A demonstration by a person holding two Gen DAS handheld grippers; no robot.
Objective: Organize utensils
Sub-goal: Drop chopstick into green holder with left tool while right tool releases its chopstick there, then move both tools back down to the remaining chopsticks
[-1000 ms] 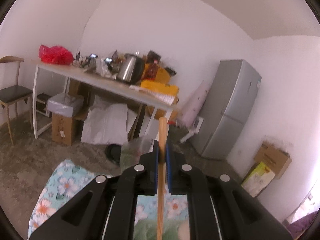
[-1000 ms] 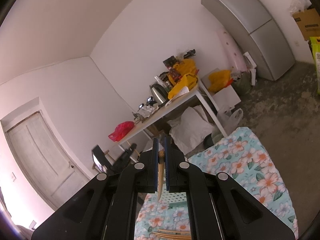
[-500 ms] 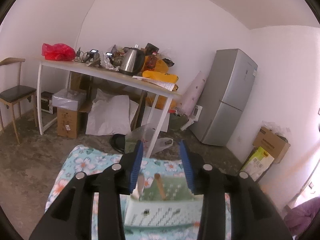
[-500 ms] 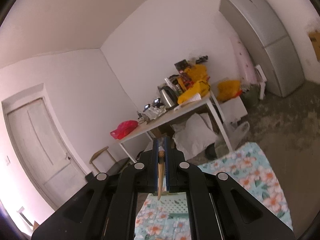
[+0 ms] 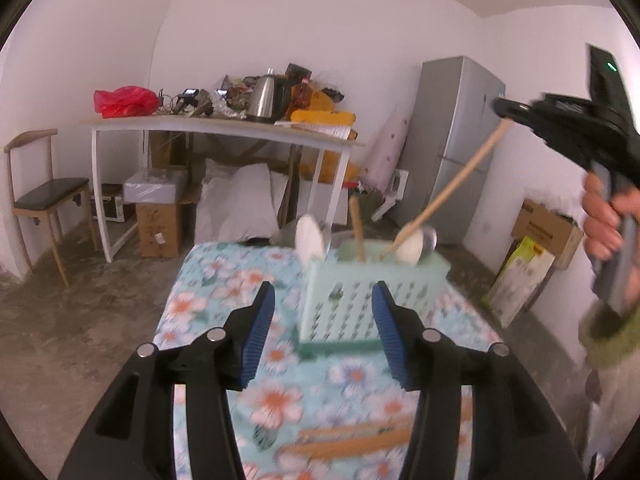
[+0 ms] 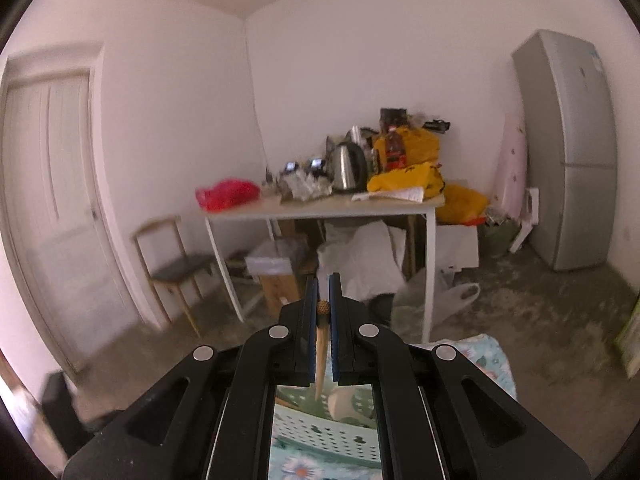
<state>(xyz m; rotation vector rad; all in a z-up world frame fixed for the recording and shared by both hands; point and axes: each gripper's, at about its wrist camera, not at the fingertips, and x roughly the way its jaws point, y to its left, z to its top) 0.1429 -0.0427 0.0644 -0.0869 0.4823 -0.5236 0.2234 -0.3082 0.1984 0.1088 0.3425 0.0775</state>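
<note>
A mint slotted basket stands on the floral cloth. In it a wooden handle stands upright beside a white spoon. My left gripper is short of the basket, its jaws opening with nothing between the pads. My right gripper, held by a hand, is shut on the top of a long wooden-handled spoon whose white bowl dips into the basket. In the right wrist view, the right gripper clamps that handle above the basket.
Several wooden utensils lie on the cloth near me. Beyond are a cluttered white table with a kettle, a chair, a grey fridge, cardboard boxes and a door.
My left gripper let go of its wooden utensil, which now stands in the basket, then opened wider and drew back. The right gripper rolled level and carried its spoon over the basket.
</note>
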